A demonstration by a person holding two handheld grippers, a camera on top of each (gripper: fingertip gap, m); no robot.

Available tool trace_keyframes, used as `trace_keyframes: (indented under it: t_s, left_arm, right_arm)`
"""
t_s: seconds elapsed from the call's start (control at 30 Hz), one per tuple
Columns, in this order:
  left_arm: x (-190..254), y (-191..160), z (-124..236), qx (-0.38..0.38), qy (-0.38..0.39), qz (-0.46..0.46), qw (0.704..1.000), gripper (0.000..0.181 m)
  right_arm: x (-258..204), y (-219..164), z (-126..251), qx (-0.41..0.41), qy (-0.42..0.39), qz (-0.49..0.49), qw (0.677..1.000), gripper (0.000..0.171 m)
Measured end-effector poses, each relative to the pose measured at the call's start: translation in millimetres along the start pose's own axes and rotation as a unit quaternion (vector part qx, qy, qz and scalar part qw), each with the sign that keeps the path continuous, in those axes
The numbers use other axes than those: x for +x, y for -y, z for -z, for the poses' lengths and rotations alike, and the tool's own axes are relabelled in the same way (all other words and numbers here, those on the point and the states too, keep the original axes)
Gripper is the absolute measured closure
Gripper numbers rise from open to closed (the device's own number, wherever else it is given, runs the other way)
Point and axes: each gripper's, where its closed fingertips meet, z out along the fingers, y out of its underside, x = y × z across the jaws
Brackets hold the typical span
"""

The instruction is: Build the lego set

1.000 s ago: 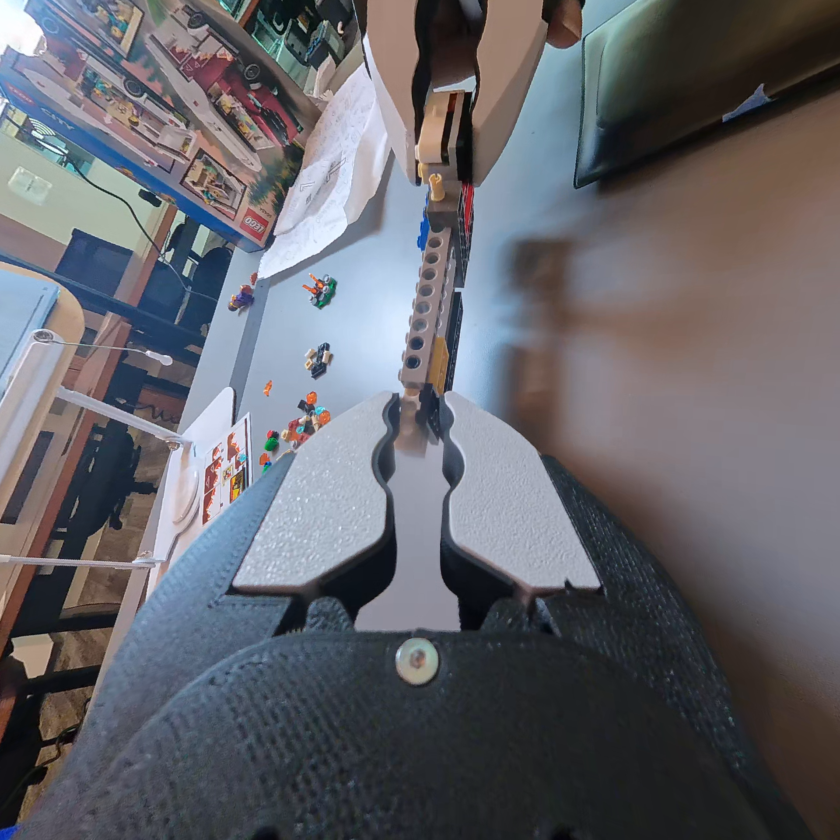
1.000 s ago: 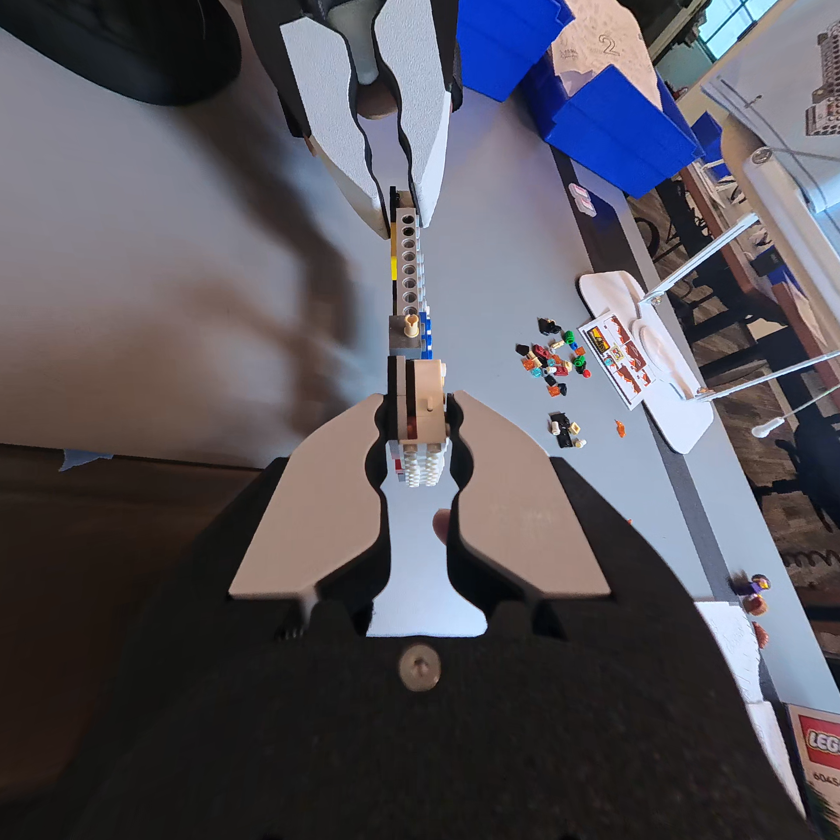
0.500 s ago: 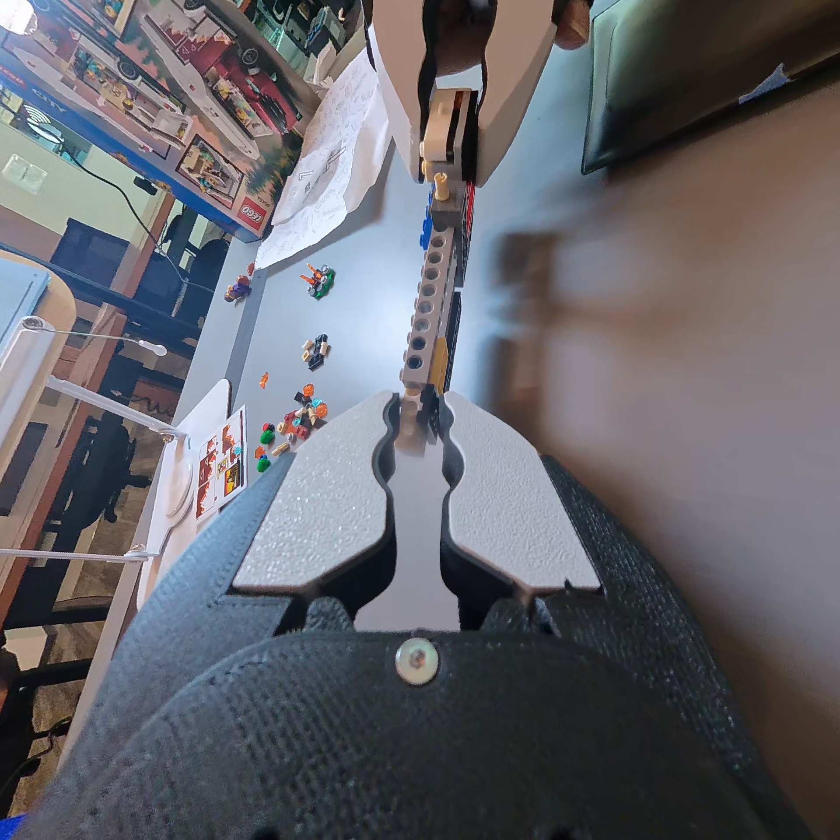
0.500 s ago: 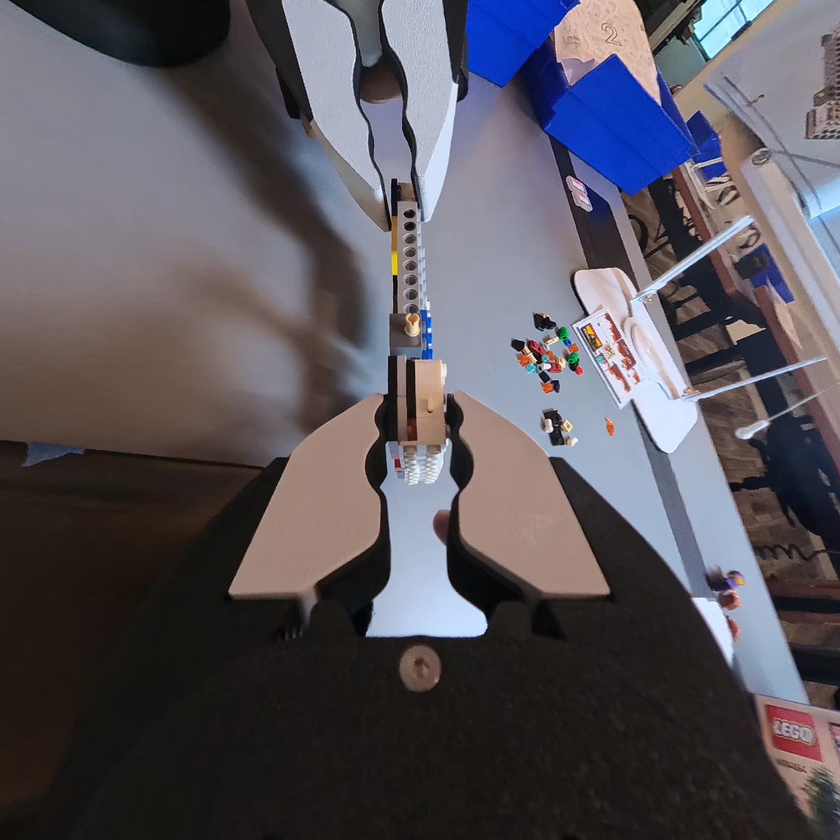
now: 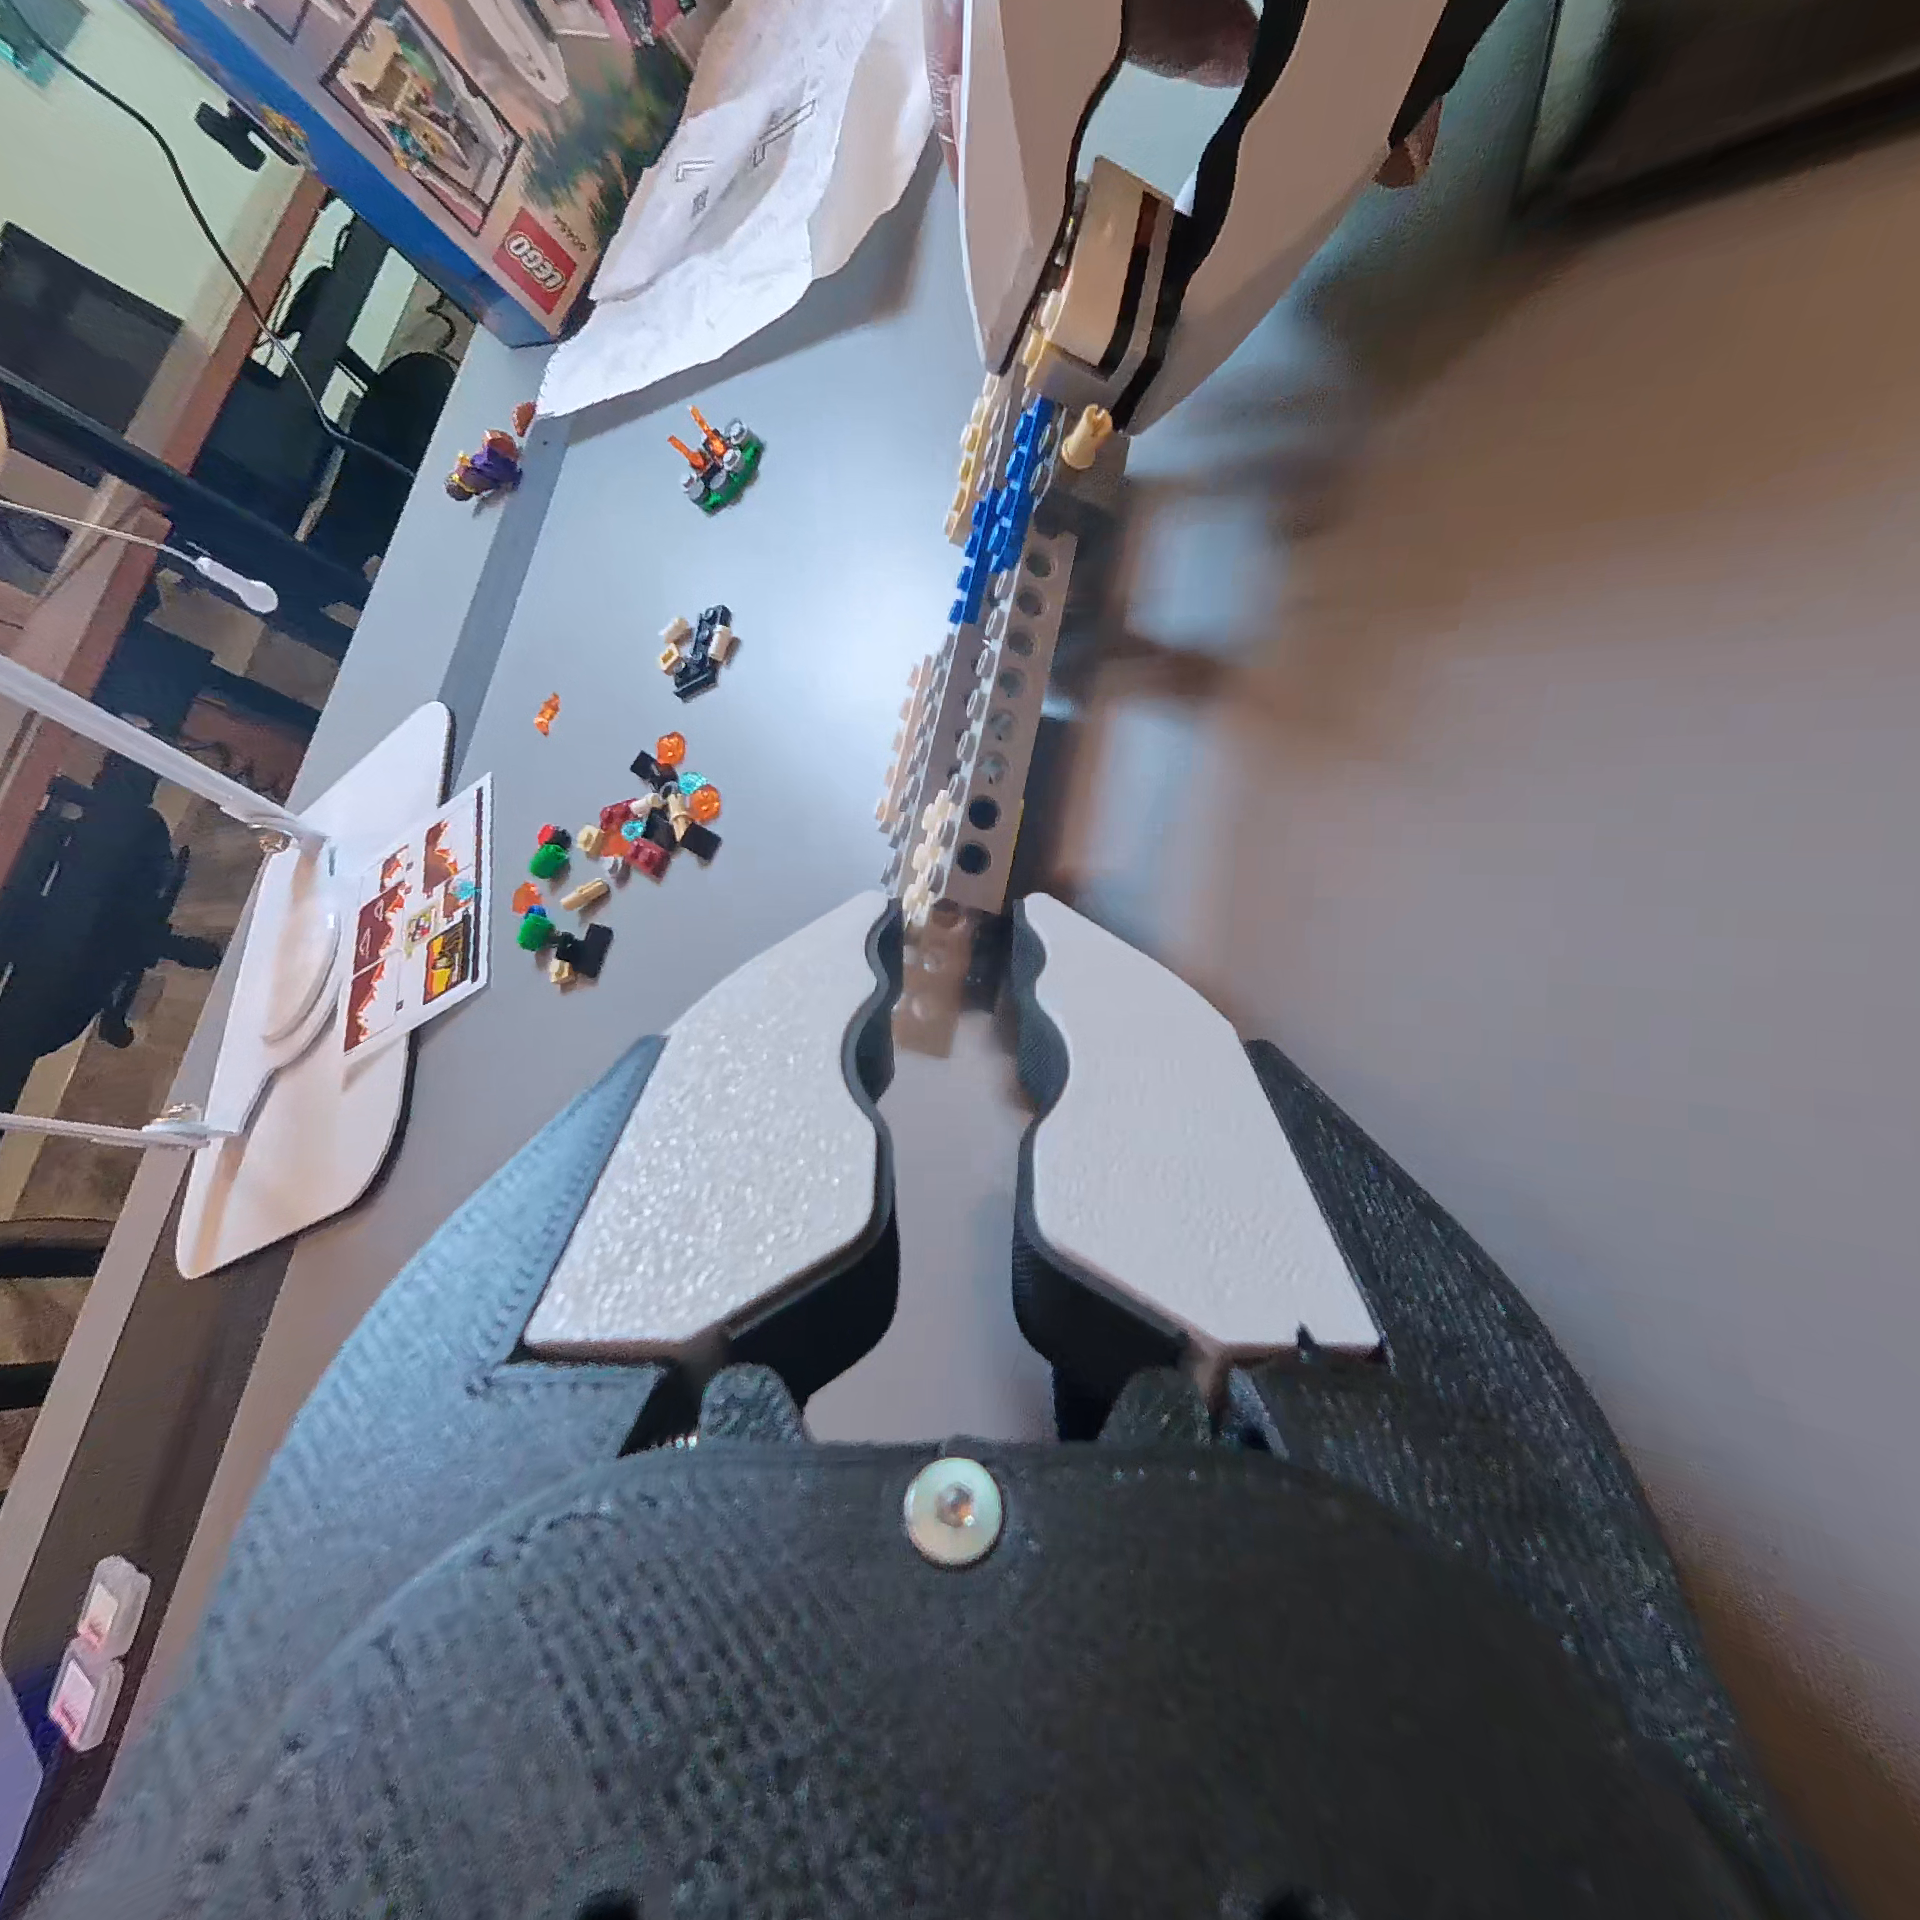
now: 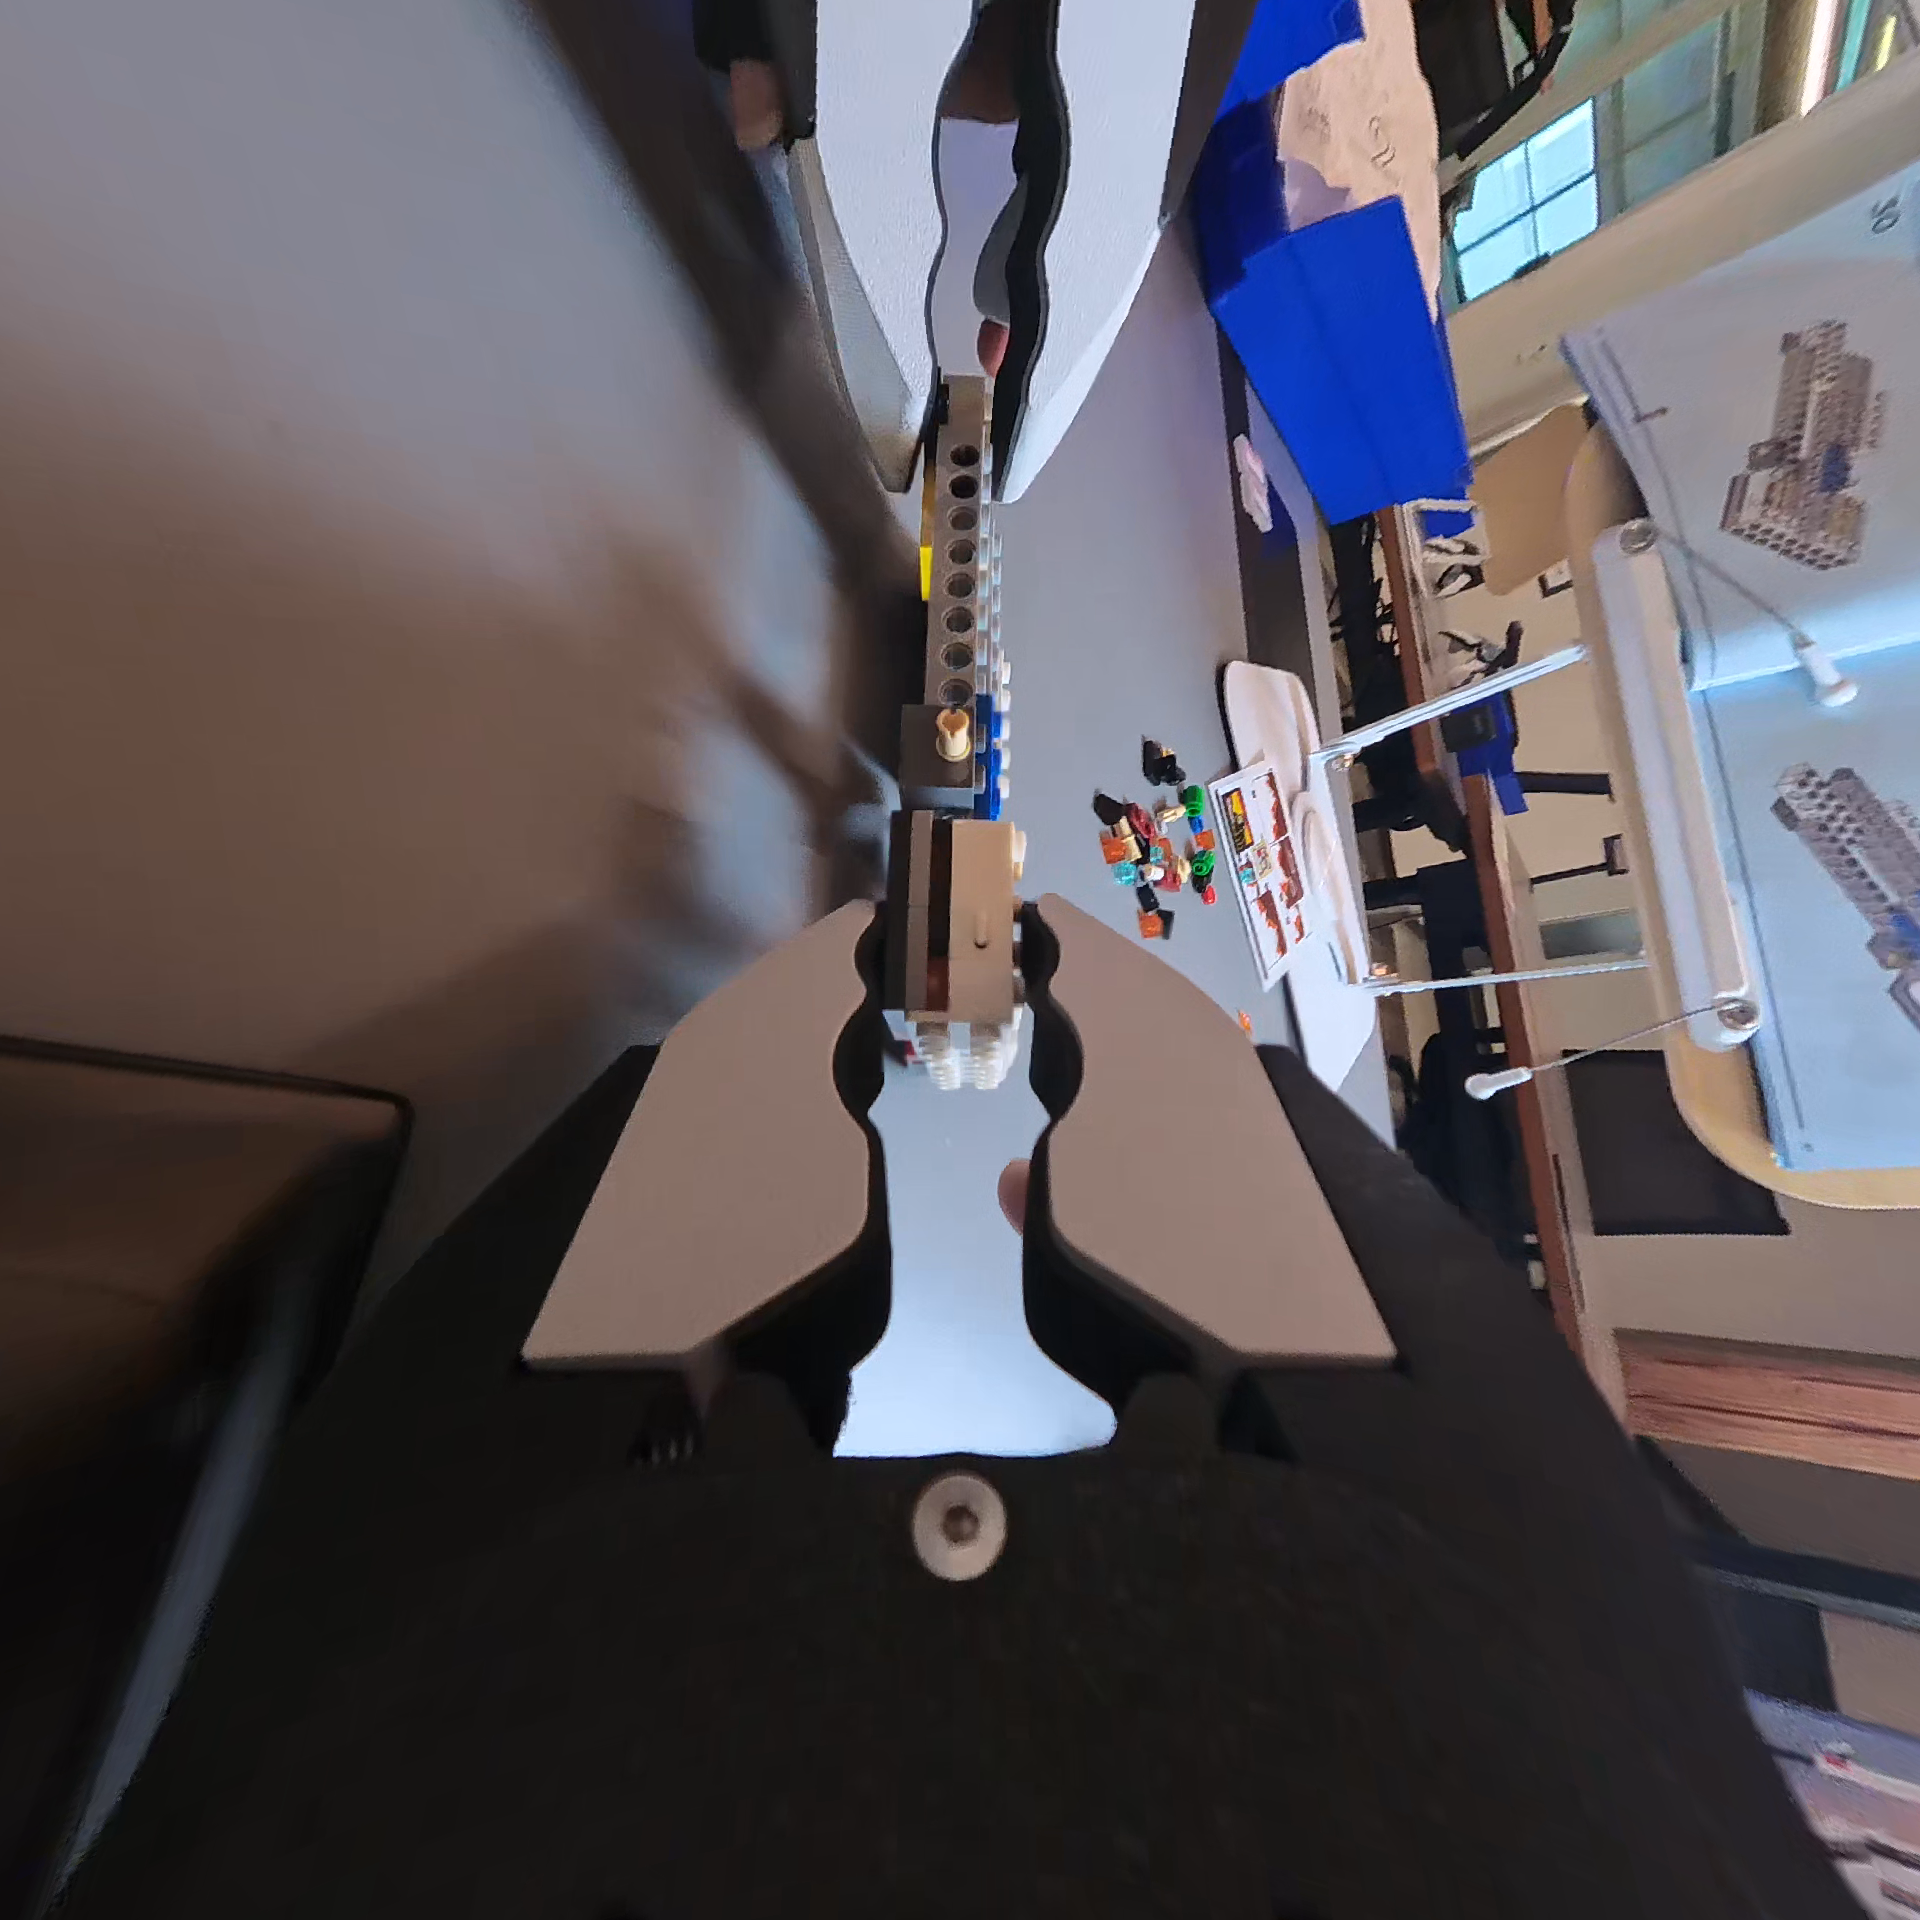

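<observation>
My left gripper [image 5: 945, 935] is shut on one end of a long grey holed beam [image 5: 1003, 727] that carries tan and blue studded plates. The beam hangs above the grey table [image 5: 810, 582]. My right gripper [image 6: 951, 935] is shut on a tan, brown and black block [image 6: 956, 925] with white bricks behind it. The block touches the beam's far end [image 6: 961, 582], next to a tan pin [image 6: 951, 732]. I cannot tell whether they are joined. Each view shows the other gripper at the top, the right one [image 5: 1091, 260] and the left one [image 6: 966, 395].
Loose small pieces [image 5: 634, 831] and a sticker sheet [image 5: 421, 925] lie left of the beam. A minifigure [image 5: 483, 473], a small green build [image 5: 717, 468], a white paper bag [image 5: 748, 197] and the set's box [image 5: 416, 156] lie farther off. Blue bins [image 6: 1340, 343] and an instruction booklet on a stand [image 6: 1787, 623] are at the right. Tip to tip, the grippers are about 10 cm apart. The small green build [image 5: 717, 468] is closer to my right gripper, around 15 cm from its tips; the left tips are 25 cm off.
Both grippers have rolled together with the beam and block, so the studded side of the beam now shows in the left wrist view. Both grips are unchanged.
</observation>
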Motion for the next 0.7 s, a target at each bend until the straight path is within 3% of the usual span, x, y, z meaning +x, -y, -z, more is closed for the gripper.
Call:
trace_keyframes:
  t_s: [0.03,0.23,0.4,0.6,0.7]
  left_arm:
    - [-0.2,-1.0,-0.3,-0.005,0.004,-0.005,1.0,0.162]
    - [2.1,-3.0,-0.4,-0.033,0.017,-0.034,0.999,0.161]
    - [7.1,-3.8,0.8,-0.039,0.004,-0.031,0.999,0.16]
    - [11.9,6.1,11.6,0.017,-0.052,0.068,0.996,0.15]
    - [0.4,17.7,19.9,0.072,-0.052,0.132,0.987,0.149]
  right_arm:
    - [-0.1,-1.2,0.3,-0.006,0.005,-0.011,1.0,0.145]
    - [-1.3,-5.6,11.2,-0.03,0.064,-0.131,0.989,0.14]
    - [-6.5,-10.0,10.2,-0.064,0.065,-0.137,0.986,0.142]
    - [-8.7,-11.0,6.9,-0.08,0.059,-0.111,0.989,0.142]
    - [-20.0,-9.0,9.3,-0.085,0.097,-0.12,0.984,0.138]
